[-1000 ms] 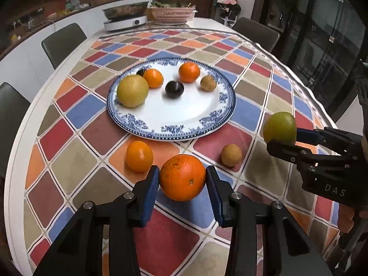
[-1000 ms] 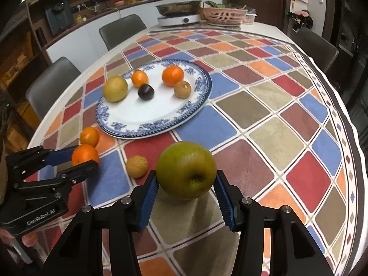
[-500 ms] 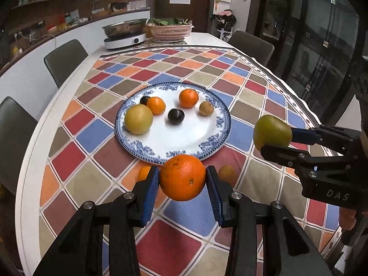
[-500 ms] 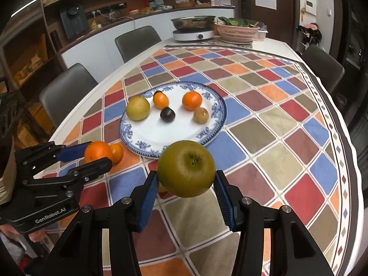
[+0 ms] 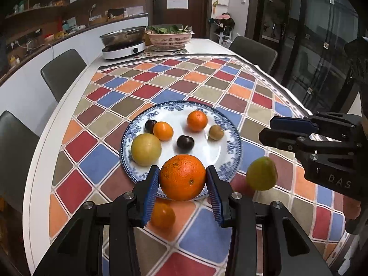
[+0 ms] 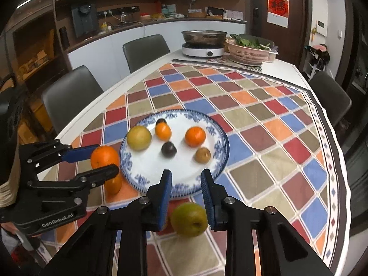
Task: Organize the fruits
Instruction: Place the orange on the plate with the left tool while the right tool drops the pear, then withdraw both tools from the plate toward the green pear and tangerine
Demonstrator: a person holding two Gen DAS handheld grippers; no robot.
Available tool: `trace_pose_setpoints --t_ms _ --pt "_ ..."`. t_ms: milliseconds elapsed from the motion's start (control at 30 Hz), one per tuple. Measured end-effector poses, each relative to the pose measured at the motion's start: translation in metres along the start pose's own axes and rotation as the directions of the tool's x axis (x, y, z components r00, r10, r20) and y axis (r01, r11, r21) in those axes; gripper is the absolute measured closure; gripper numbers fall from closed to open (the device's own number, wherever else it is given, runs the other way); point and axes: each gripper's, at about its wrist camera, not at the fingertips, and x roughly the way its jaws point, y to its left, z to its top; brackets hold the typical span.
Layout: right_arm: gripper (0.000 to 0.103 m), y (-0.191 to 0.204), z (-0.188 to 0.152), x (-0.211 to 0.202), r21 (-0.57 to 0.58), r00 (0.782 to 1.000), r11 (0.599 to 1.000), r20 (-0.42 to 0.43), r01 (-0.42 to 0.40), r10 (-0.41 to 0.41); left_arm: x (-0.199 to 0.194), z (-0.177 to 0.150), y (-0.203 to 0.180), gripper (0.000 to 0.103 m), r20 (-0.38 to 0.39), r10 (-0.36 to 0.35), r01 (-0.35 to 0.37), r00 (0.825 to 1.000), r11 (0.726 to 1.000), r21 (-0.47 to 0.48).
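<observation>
Your left gripper (image 5: 182,189) pinched the large orange (image 5: 182,177) between its blue pads (image 5: 150,194), held up off the table in front of the near rim of the blue-and-white plate (image 5: 234,138). In the right wrist view the same orange (image 6: 104,156) sat between those fingers just left of the plate's (image 6: 220,163) edge. Your right gripper (image 6: 186,194) stood spread, nothing between its pads (image 6: 165,195). The green apple (image 6: 189,219) showed below and behind the fingertips, blurred, apart from both pads; I could not tell whether it touched the checkered tablecloth (image 6: 264,177). From the left wrist view that apple (image 5: 261,173) hung below the right gripper's (image 5: 266,130) fingers, also smeared. On the plate lay a yellow-green pear-like fruit (image 5: 146,149), two small oranges (image 5: 163,130) (image 5: 197,120), a dark plum (image 5: 185,142), a brownish kiwi-like fruit (image 5: 216,132), and a second dark fruit (image 5: 150,125) half hidden behind the nearer small orange. Another small orange (image 5: 163,215) lay on the cloth under the left gripper, partly covered by its left finger and blurred. In the right wrist view that orange (image 6: 113,184) was cut off by the left gripper's lower finger. At the far table end stood an induction cooker with a steel pot (image 6: 202,43) and a pink basket of greens (image 6: 248,51).
</observation>
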Motion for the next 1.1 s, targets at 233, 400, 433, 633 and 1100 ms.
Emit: trace_pose_setpoints --t_ms 233,400,433,633,1100 --pt "0.075 -0.025 -0.007 0.030 0.084 0.998 0.996 -0.064 -0.001 0.006 0.024 0.006 -0.003 0.062 -0.028 -0.025 0.025 0.999 1.000 0.015" --pt "0.075 -0.026 -0.007 0.036 0.087 0.997 0.996 -0.078 0.002 0.005 0.048 0.014 0.004 0.062 -0.081 -0.057 0.055 0.995 0.998 -0.029" --pt "0.075 -0.026 -0.005 0.037 0.089 0.997 0.996 -0.080 0.006 0.001 0.052 0.015 0.005 0.062 -0.086 -0.055 0.052 0.995 0.998 -0.032" --pt "0.075 -0.023 0.000 0.041 0.091 0.997 0.996 -0.083 0.008 -0.001 0.054 0.021 0.009 0.040 -0.074 -0.040 0.037 0.996 0.998 -0.044" --pt "0.061 -0.017 -0.006 0.015 0.106 0.999 0.994 -0.040 -0.007 0.011 -0.001 0.009 0.003 0.039 0.001 0.024 -0.024 1.000 0.999 -0.029"
